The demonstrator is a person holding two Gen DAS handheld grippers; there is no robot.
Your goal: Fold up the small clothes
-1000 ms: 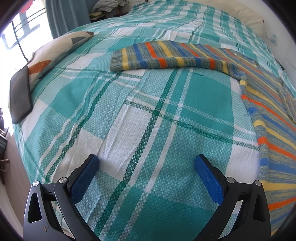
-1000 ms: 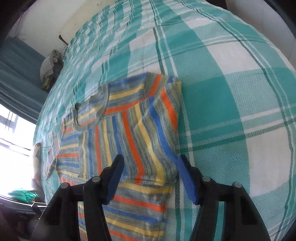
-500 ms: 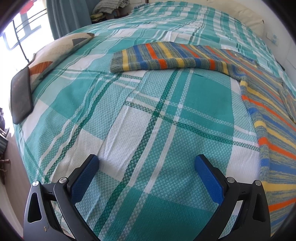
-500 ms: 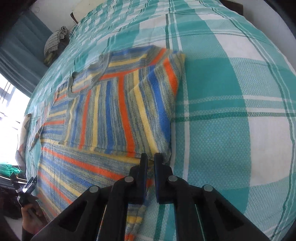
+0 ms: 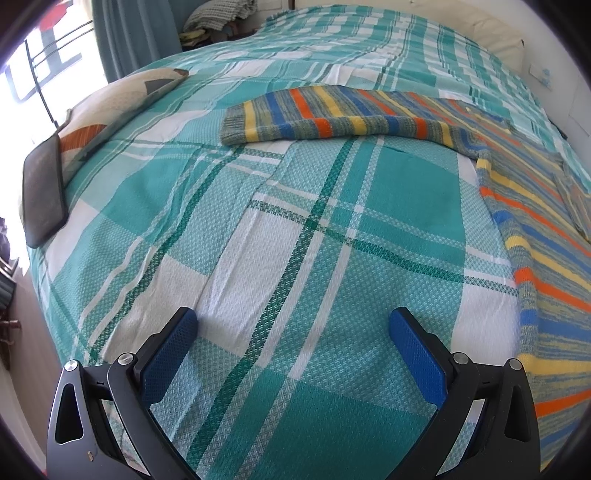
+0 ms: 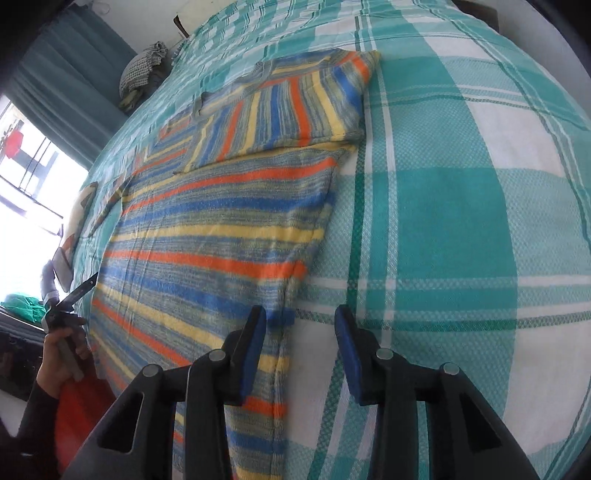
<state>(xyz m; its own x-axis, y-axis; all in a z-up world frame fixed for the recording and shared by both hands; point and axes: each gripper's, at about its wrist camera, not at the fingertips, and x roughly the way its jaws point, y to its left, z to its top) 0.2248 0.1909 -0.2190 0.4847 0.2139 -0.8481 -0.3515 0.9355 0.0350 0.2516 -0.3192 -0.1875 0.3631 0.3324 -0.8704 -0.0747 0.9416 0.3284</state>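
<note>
A striped knit sweater (image 6: 221,236) in blue, orange and yellow lies flat on the teal plaid bedspread (image 6: 461,206). One sleeve (image 6: 291,107) is folded across its upper chest. My right gripper (image 6: 301,325) is open and empty, its jaws straddling the sweater's right side edge near the hem. In the left wrist view the other sleeve (image 5: 332,118) stretches out to the left across the bed and the body (image 5: 546,258) lies at the right. My left gripper (image 5: 291,339) is open and empty over bare bedspread, left of the sweater.
A patterned pillow (image 5: 122,103) and a dark flat pad (image 5: 42,195) lie at the bed's left edge by the window. A heap of checked cloth (image 5: 218,14) sits at the far corner. The left hand holding its gripper (image 6: 62,306) shows in the right wrist view.
My right gripper shut on the sweater's sleeve edge half a second ago; it has now opened and drawn back down the sweater's side toward the hem. The left gripper has not moved.
</note>
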